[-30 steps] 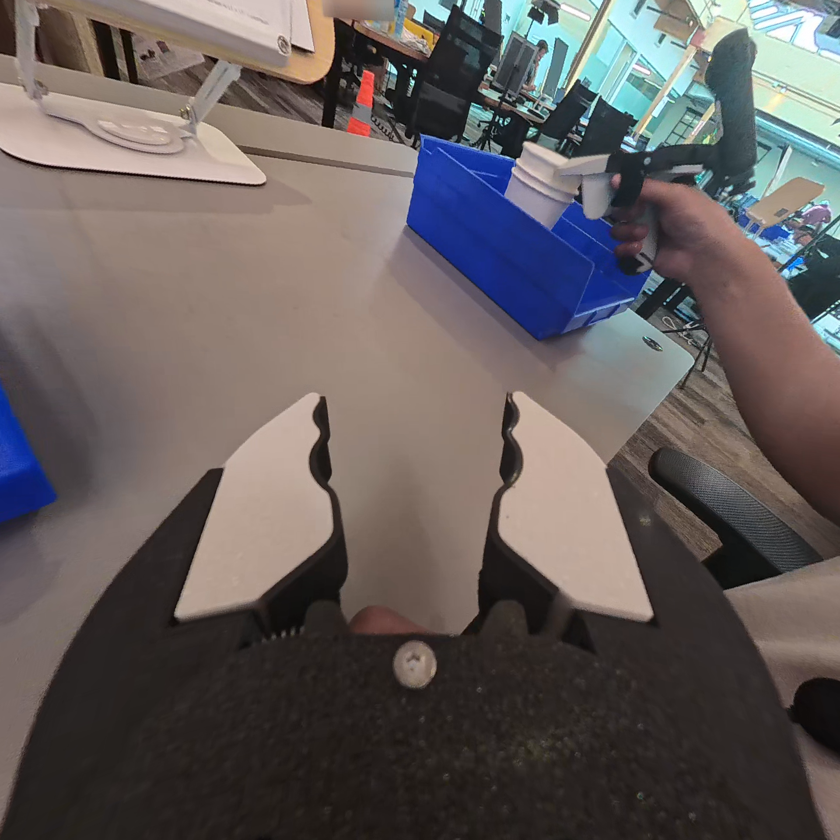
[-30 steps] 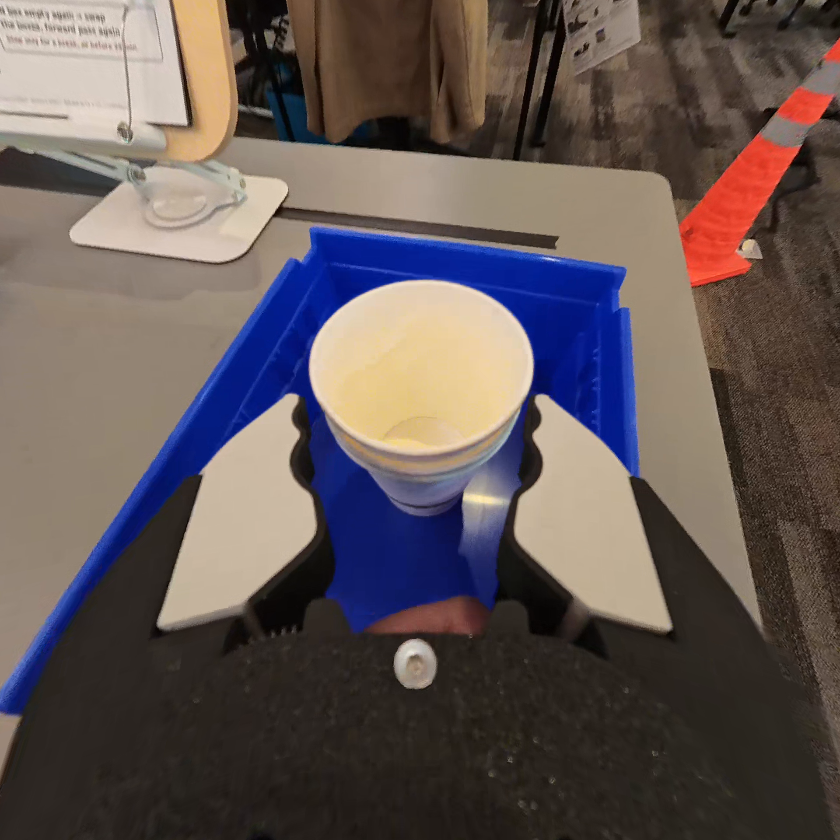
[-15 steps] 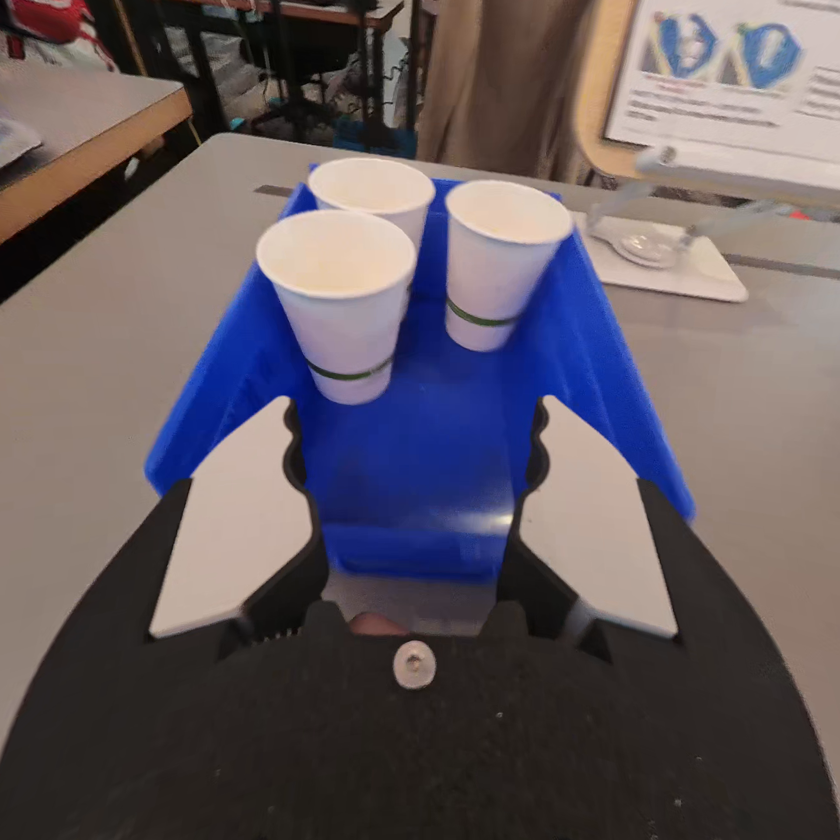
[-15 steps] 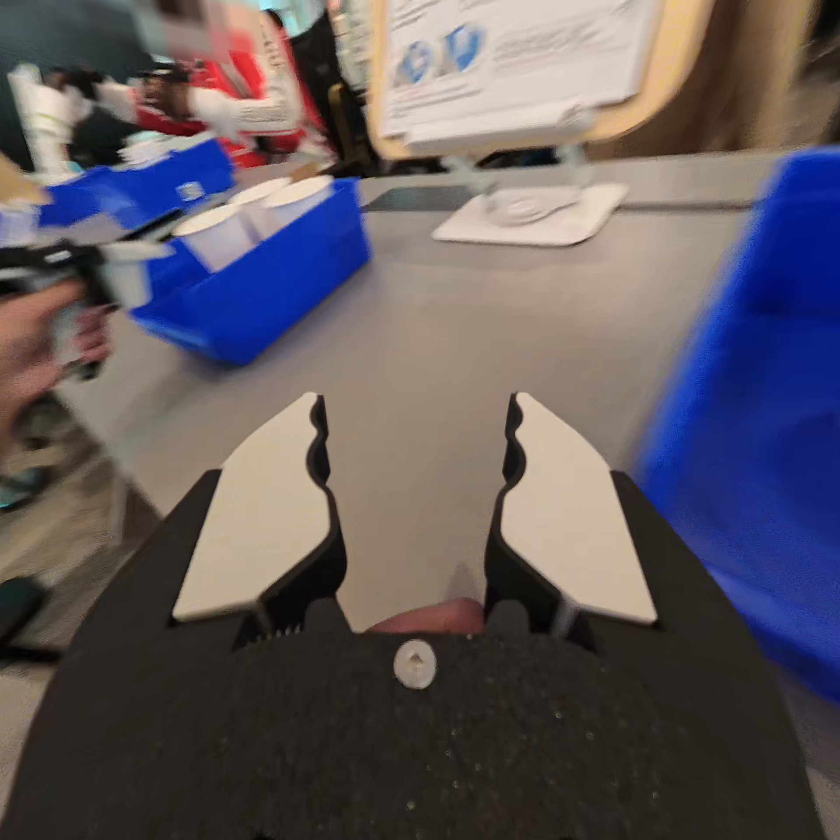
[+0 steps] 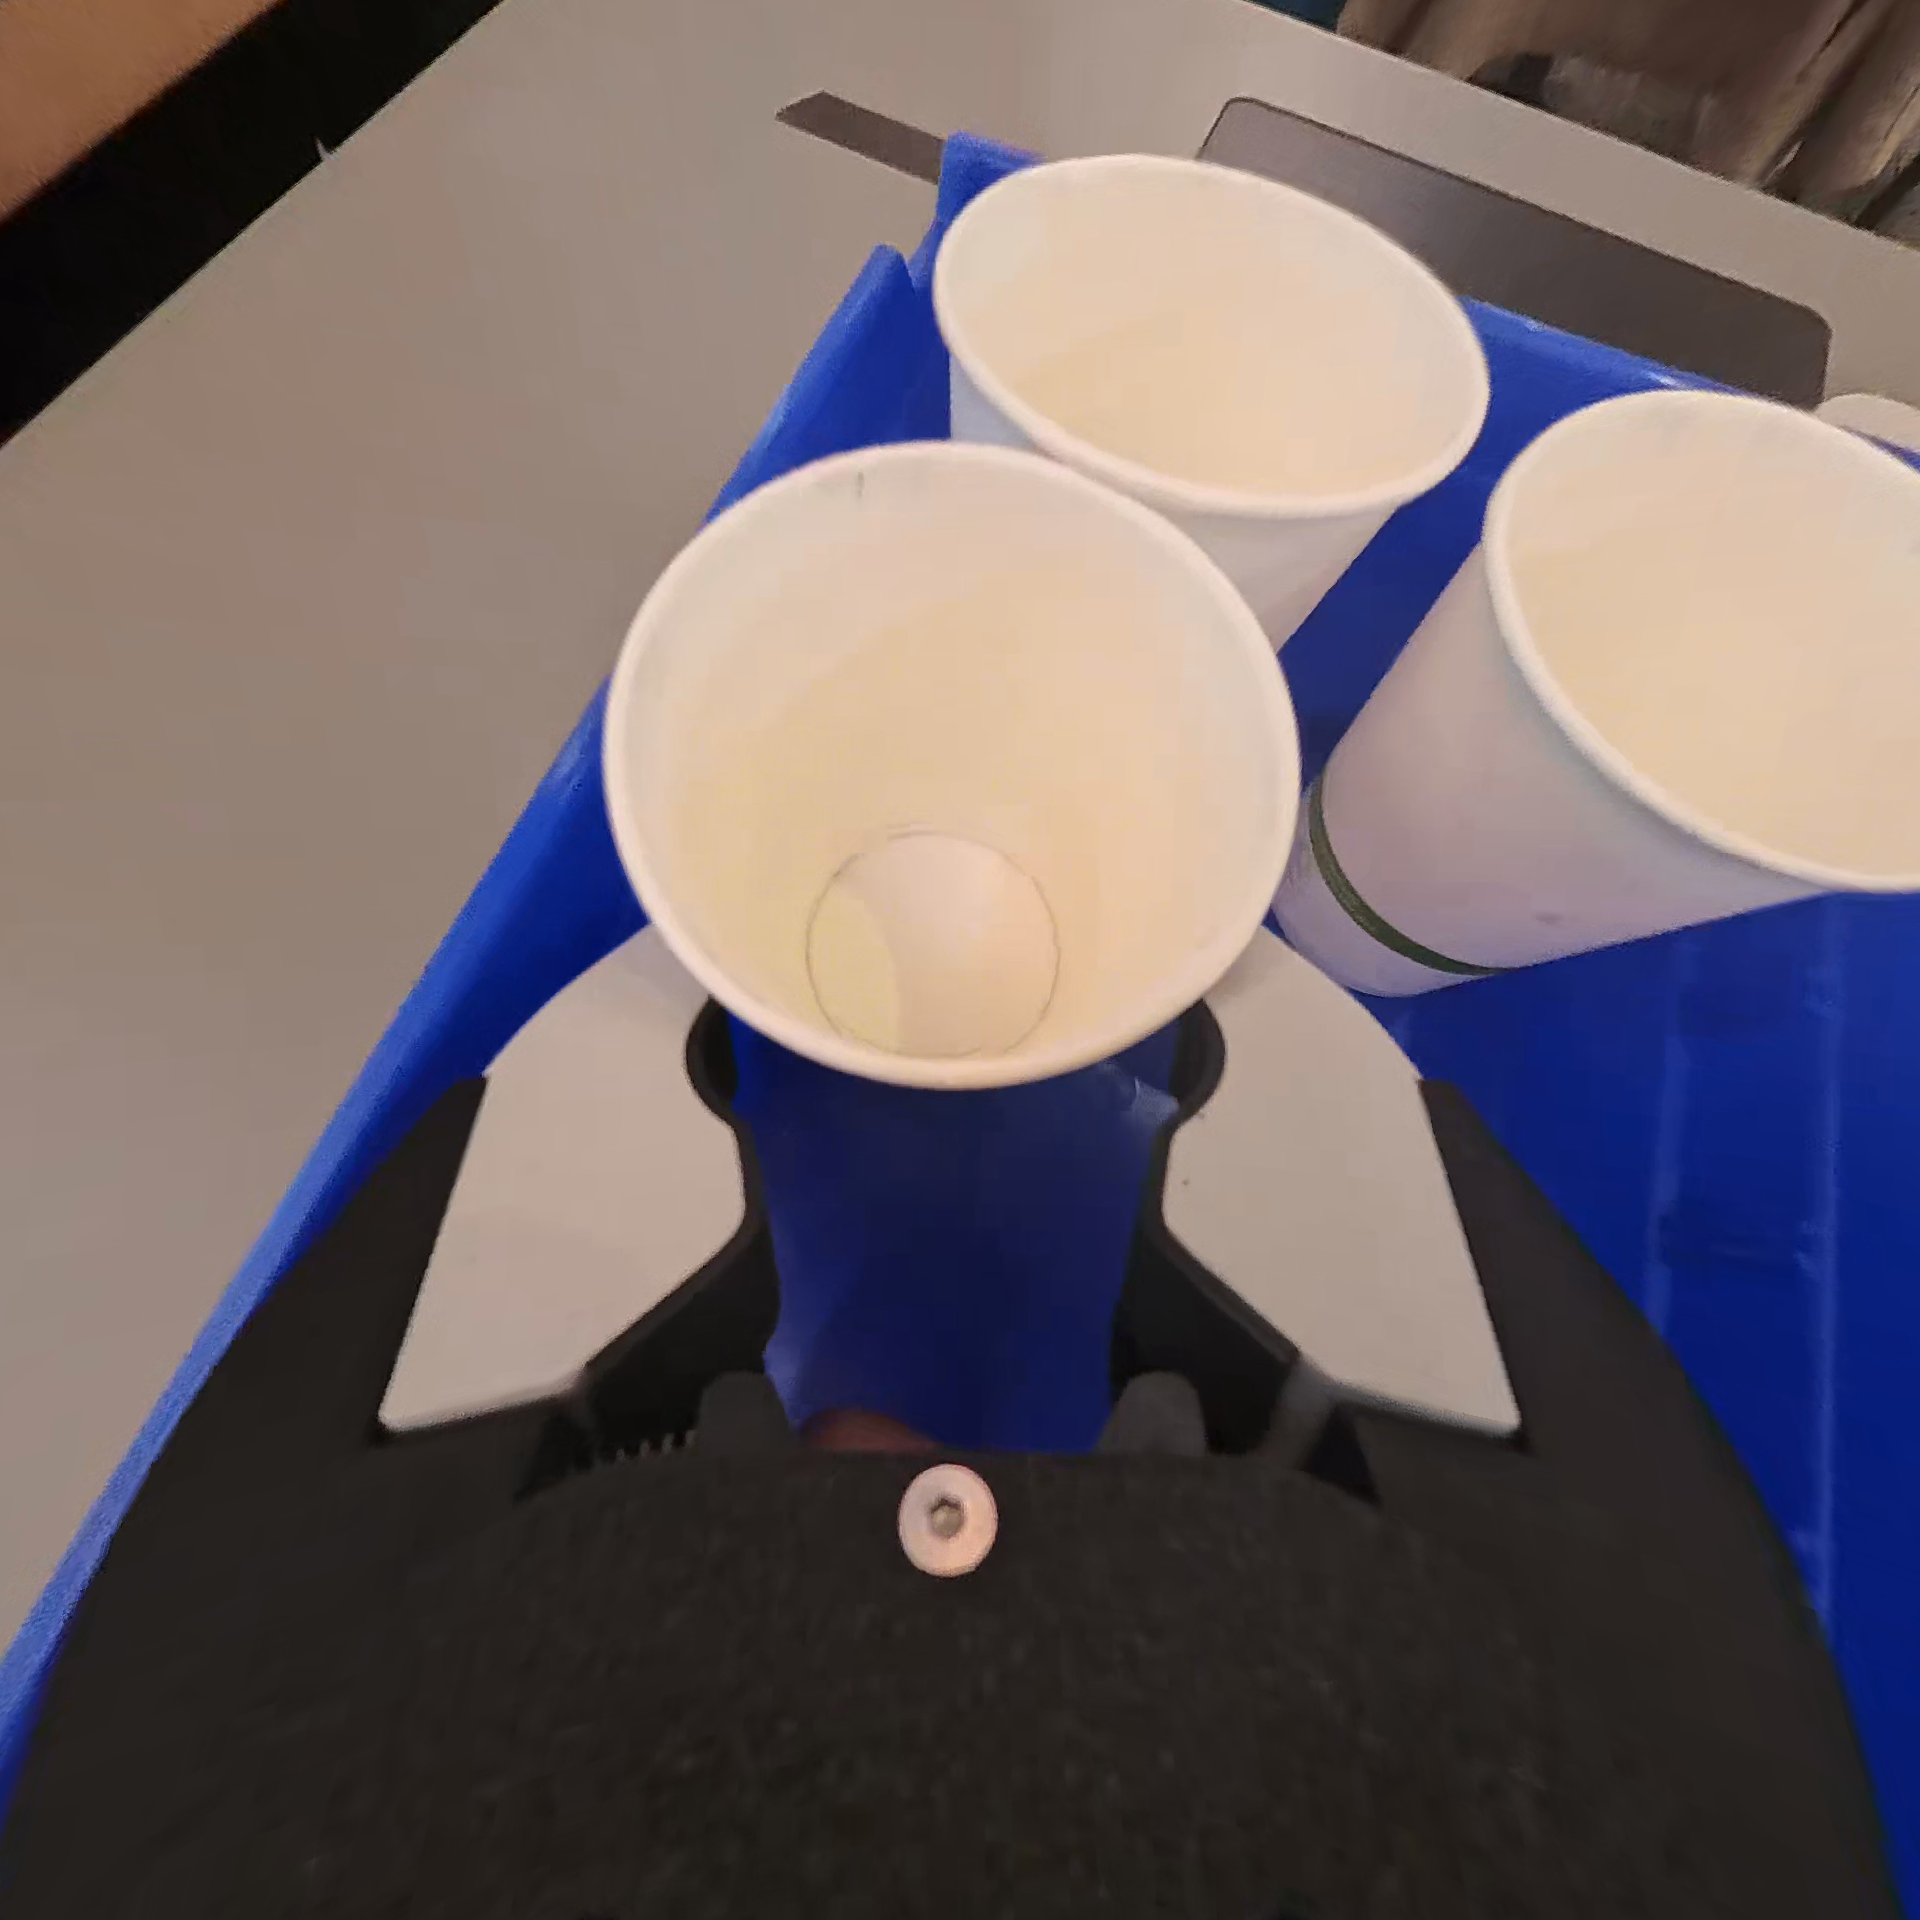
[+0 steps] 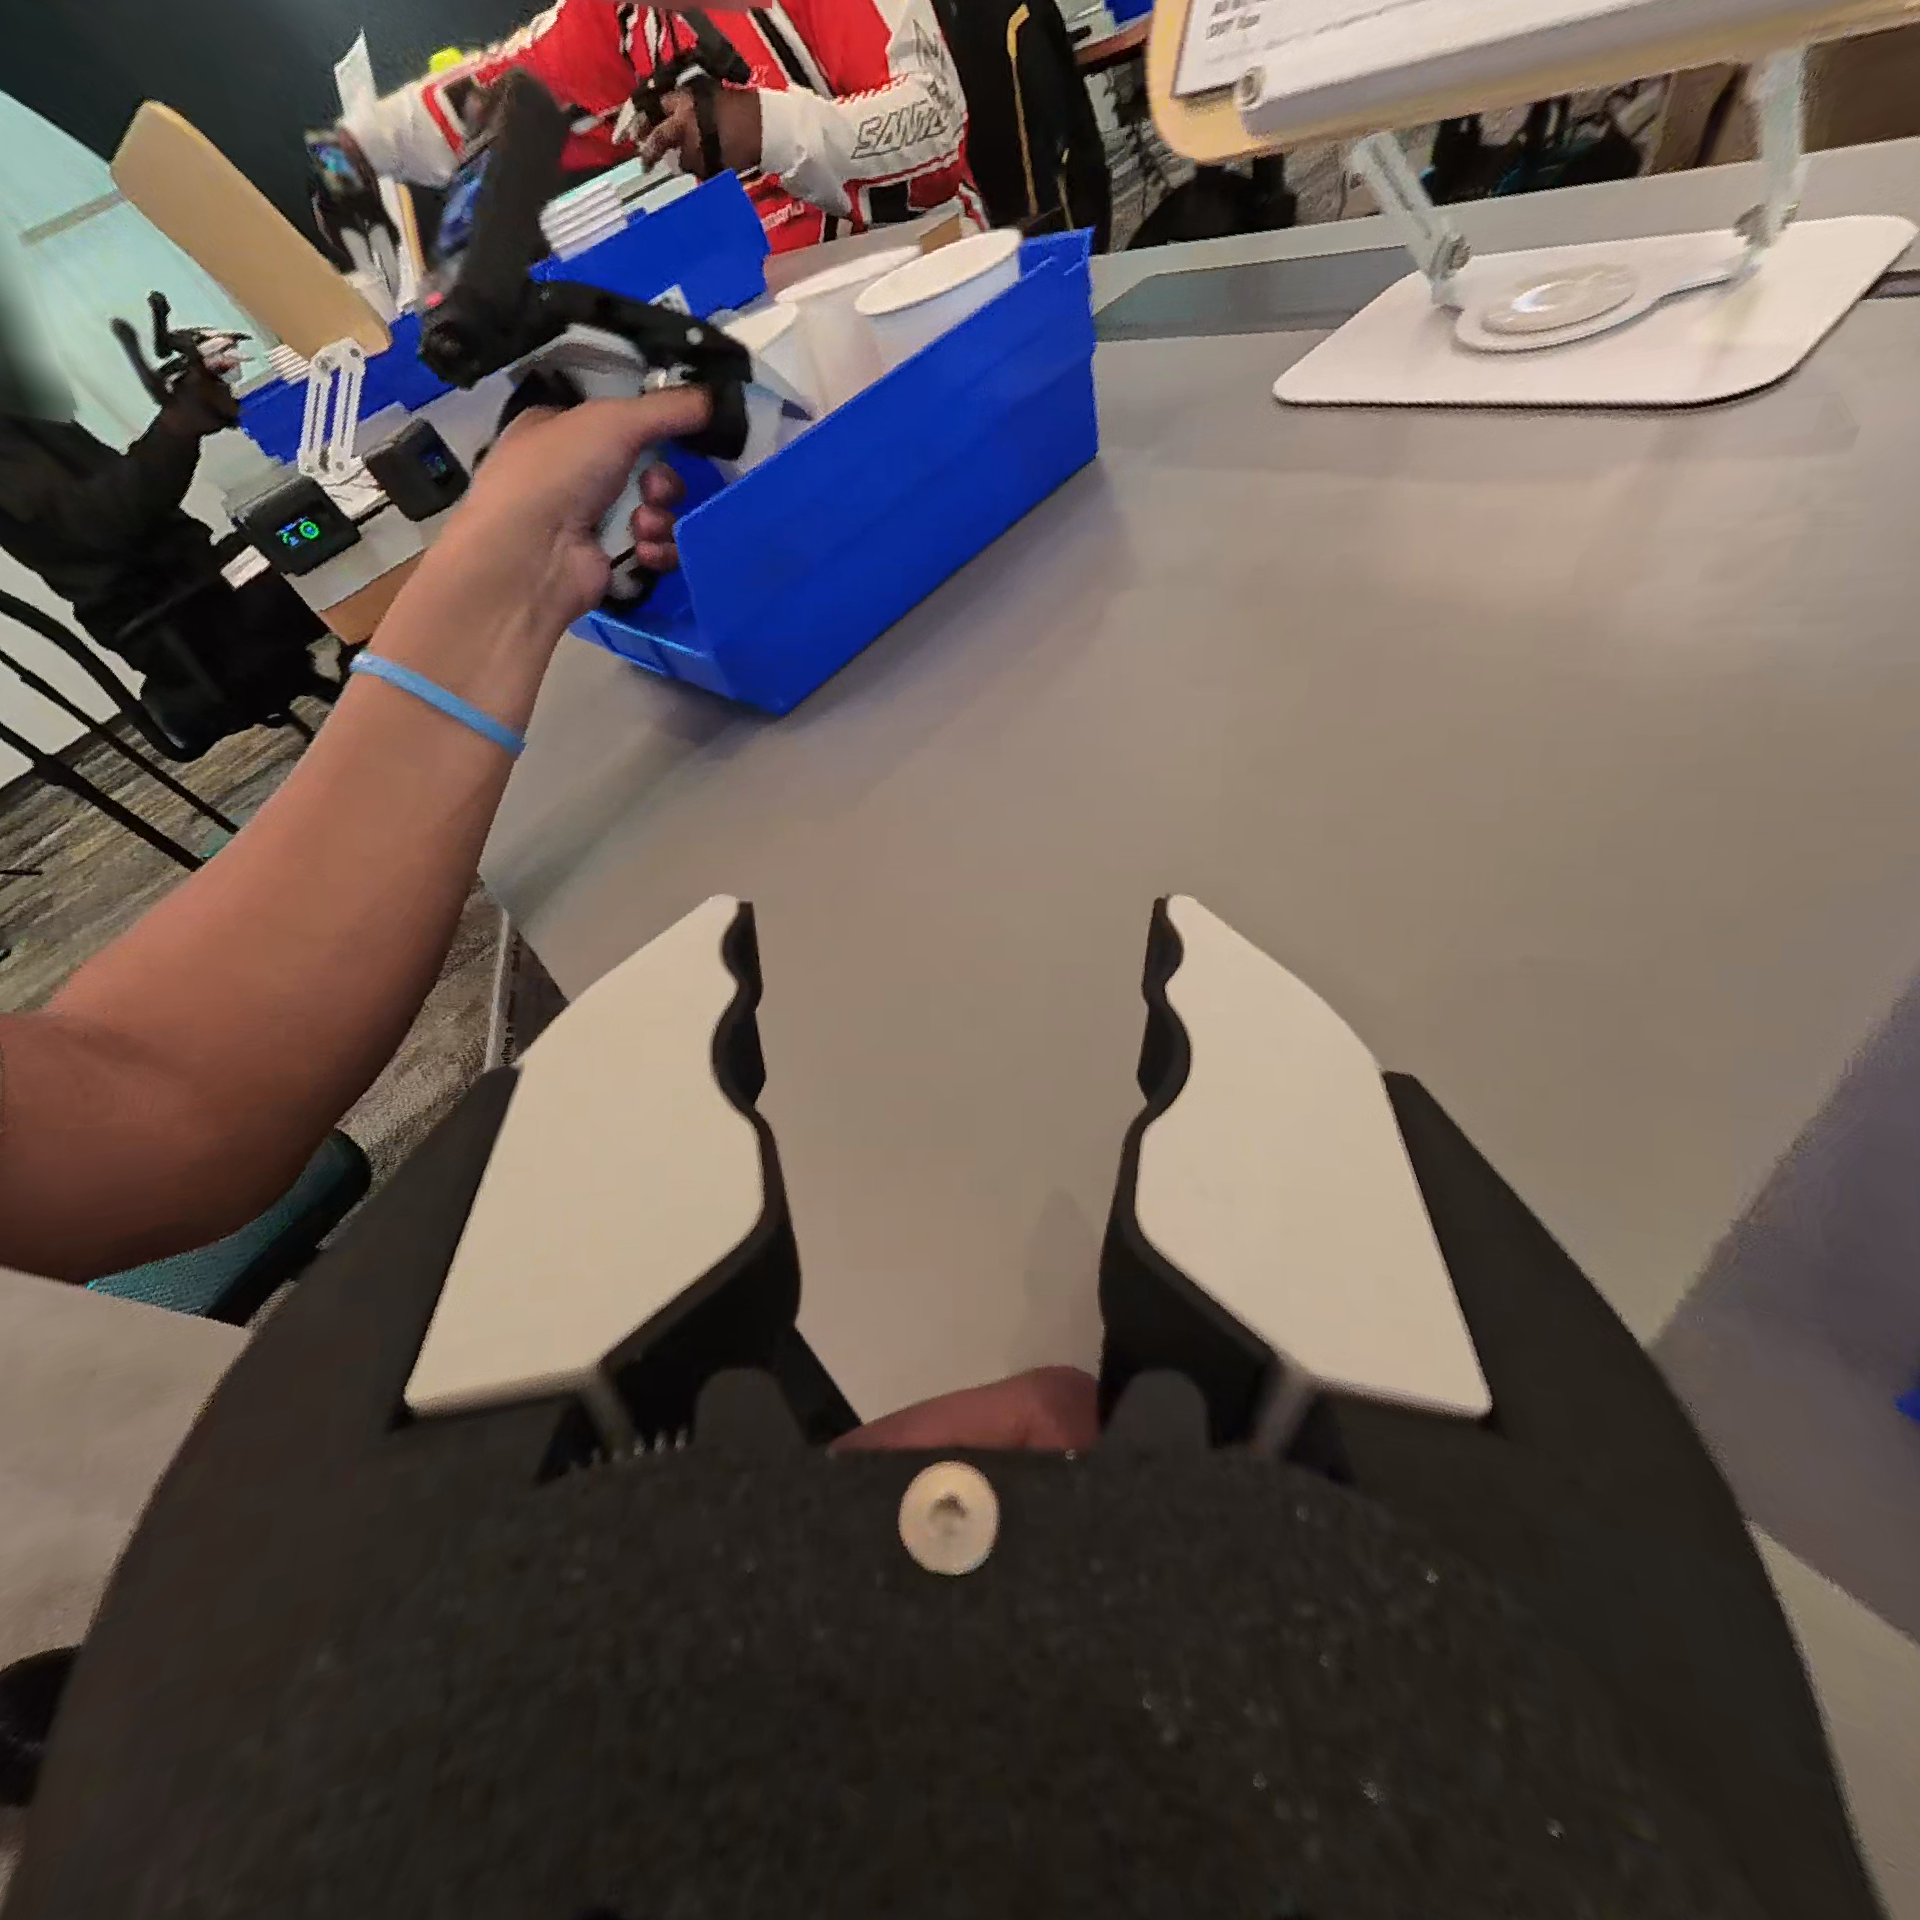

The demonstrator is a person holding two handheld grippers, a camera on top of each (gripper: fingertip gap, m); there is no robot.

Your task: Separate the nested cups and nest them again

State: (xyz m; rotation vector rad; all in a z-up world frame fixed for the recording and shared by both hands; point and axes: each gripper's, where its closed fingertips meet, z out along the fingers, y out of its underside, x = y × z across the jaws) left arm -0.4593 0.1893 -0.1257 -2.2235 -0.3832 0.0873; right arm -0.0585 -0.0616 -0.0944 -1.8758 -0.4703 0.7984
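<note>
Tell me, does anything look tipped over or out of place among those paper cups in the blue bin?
Nothing stands out. Three empty white cups sit in the blue bin: the nearest cup between the left claw fingers, the others behind. Their lean looks like wide-angle lens distortion. No spill or damage shows.

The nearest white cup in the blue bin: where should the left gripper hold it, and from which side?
Grip the nearest cup on its tapered wall below the flared rim, coming from the bin's open near side, because the two other cups crowd it behind and right.
</note>
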